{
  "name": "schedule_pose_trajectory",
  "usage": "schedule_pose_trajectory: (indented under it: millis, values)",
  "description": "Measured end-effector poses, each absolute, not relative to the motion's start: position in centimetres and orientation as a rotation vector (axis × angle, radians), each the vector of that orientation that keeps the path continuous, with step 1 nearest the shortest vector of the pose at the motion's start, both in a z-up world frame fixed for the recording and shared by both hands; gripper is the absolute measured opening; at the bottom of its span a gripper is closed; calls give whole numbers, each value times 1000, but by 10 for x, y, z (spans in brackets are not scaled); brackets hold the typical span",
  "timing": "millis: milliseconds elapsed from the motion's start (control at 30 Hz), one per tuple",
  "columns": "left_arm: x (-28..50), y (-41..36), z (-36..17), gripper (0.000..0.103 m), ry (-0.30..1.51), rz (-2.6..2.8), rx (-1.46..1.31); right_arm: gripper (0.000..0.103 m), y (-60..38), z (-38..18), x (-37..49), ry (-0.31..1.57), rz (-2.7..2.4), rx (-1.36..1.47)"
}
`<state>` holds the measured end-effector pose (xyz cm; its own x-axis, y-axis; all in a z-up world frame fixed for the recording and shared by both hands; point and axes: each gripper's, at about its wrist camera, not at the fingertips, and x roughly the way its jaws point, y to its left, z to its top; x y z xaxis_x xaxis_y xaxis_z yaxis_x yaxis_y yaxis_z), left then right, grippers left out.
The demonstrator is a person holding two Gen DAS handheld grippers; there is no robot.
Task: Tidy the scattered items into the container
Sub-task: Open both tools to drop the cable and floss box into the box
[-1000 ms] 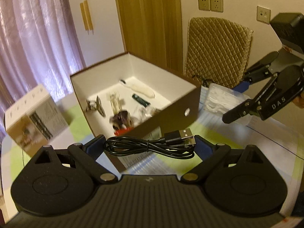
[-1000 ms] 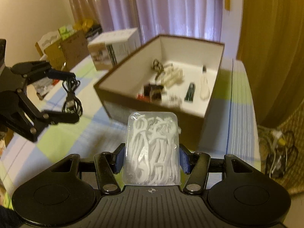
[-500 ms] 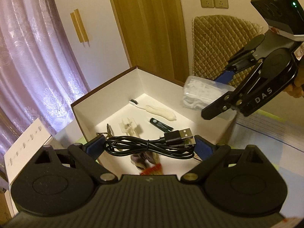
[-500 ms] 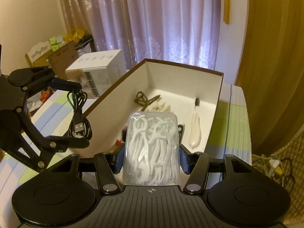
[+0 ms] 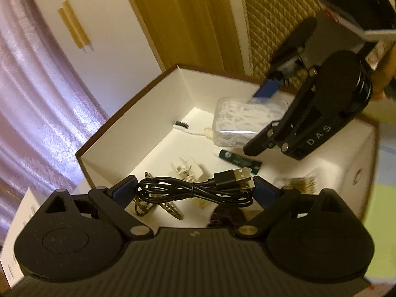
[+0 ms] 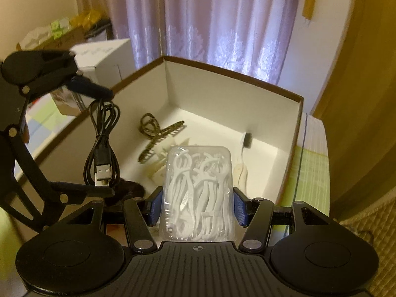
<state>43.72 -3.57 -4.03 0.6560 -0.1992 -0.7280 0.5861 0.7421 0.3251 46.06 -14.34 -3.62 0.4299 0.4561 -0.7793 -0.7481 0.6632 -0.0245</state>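
Note:
A brown box with a white inside (image 5: 138,133) (image 6: 232,94) stands on the table, open at the top. My left gripper (image 5: 195,190) is shut on a coiled black USB cable (image 5: 198,190) (image 6: 102,148) and hangs over the box's near part. Over the same box my right gripper (image 6: 196,203) is shut on a clear case of white floss picks (image 6: 198,193) (image 5: 242,121). Inside the box lie a toothbrush (image 5: 195,130), a green tube (image 5: 237,159), a hair clip (image 6: 158,136) and other small items.
A white carton (image 6: 106,59) stands beside the box on the left side. A checked green and white cloth (image 6: 309,163) covers the table. A quilted chair back (image 5: 274,22) and a wooden door (image 5: 183,17) lie behind. Curtains (image 6: 222,19) hang at the back.
Both grippers have moved forward from beside the box to above its inside, each still holding its item. The floss case now hangs lower, within the box's walls.

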Motion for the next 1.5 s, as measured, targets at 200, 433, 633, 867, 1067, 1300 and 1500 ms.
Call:
schedule_pose_trajectory:
  millis: [200,433,633,867,1067,1300,1500]
  values:
    - [468,-32,-59,96,757,-480,640,54,-130,-51,481,806,774,-496]
    - [493,-27,-73,96,792,-453,664,54,-119,-57,500,787,780,-537]
    - [502,-25,-74,96,782,-439,650,54,-115,-59,504,783,784,-548]
    - [506,-25,-70,97,774,-414,628,54,-114,-59,506,783,784,-549]
    - [504,-20,-63,97,768,-390,589,54,-113,-60,509,784,780,-554]
    - [500,-17,-60,97,771,-375,562,56,-111,-59,512,732,778,-571]
    - [493,-16,-53,97,764,-364,543,82,-123,-49,503,671,804,-510]
